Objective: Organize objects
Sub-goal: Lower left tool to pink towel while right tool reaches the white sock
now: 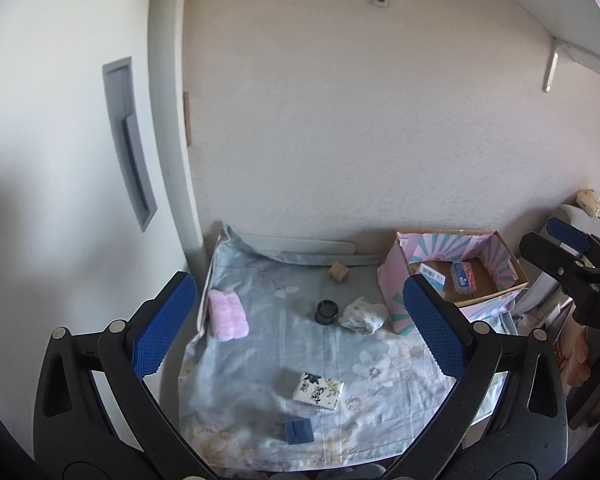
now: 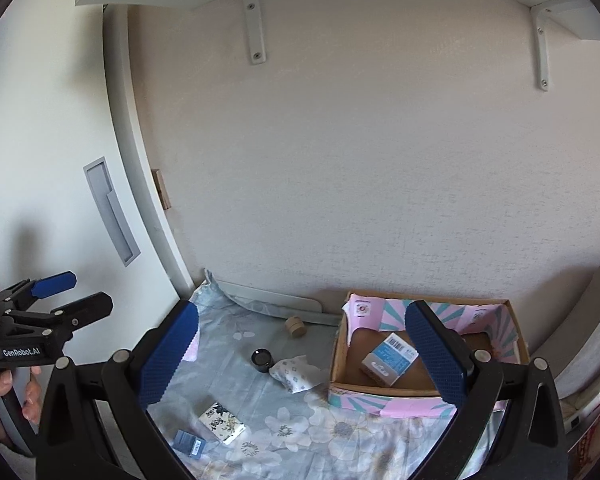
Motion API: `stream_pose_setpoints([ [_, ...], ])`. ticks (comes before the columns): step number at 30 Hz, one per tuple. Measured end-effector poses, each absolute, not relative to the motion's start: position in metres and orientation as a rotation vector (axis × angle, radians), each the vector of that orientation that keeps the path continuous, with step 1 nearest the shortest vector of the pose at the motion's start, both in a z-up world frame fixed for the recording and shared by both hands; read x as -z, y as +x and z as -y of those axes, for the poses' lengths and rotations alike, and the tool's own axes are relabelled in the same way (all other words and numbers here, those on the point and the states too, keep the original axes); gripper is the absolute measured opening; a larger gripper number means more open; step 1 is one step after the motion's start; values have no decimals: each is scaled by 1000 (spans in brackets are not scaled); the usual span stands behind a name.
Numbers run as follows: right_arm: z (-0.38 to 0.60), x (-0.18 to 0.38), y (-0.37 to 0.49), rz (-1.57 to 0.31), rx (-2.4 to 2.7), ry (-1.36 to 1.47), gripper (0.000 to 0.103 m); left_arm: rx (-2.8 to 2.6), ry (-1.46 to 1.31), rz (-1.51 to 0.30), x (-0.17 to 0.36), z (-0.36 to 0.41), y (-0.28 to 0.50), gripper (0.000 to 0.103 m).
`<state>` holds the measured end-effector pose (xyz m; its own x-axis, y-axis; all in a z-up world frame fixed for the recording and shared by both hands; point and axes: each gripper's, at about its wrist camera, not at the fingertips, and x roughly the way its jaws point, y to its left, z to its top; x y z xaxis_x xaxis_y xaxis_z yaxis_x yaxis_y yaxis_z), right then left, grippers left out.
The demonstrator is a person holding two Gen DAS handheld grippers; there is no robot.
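Both pairs of fingers are spread wide and hold nothing: the left gripper (image 1: 300, 320) hangs above the middle of the table, and the right gripper (image 2: 302, 354) hangs above its right half, in front of the cardboard box (image 2: 518, 344). This looks like a pause between placements, with some things already boxed and the rest waiting. Inside the box lie a light-blue carton (image 2: 388, 358) and, in the left view, a blue packet (image 1: 463, 276). On the flowered cloth (image 1: 260, 360) below the left fingers, the floral box (image 1: 318, 391) sits toward 6 o'clock, with the small navy box (image 1: 298, 431) just beyond it at 6. The black jar (image 1: 326, 311) is almost dead centre between the left fingers, the white folded cloth (image 1: 362, 314) just beside it at 3 o'clock, the pink towel (image 1: 227, 315) near 9, and the round wooden piece (image 1: 339, 271) at 12, near the wall. The next move likely calls for lowering one gripper over a loose item, probably the jar or cloth nearest the box, closing on it, and carrying it over the box wall.
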<state>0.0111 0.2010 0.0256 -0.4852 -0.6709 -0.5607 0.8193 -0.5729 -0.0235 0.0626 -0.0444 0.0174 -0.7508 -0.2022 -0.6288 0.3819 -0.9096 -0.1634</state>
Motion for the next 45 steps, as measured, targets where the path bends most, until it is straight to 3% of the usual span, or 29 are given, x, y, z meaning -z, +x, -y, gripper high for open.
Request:
stream_pose_setpoints([
  [20, -148, 90, 9, -386, 2053, 799, 103, 2504, 978, -590, 106, 97, 47, 97],
  [31, -125, 163, 1, -420, 2109, 773, 98, 2480, 967, -550, 176, 115, 22, 88],
  [35, -115, 183, -4, -449, 2135, 773, 87, 2473, 983, -537, 196, 118, 12, 86],
  [45, -105, 207, -19, -486, 2220, 796, 87, 2466, 998, -510, 223, 127, -1, 85],
])
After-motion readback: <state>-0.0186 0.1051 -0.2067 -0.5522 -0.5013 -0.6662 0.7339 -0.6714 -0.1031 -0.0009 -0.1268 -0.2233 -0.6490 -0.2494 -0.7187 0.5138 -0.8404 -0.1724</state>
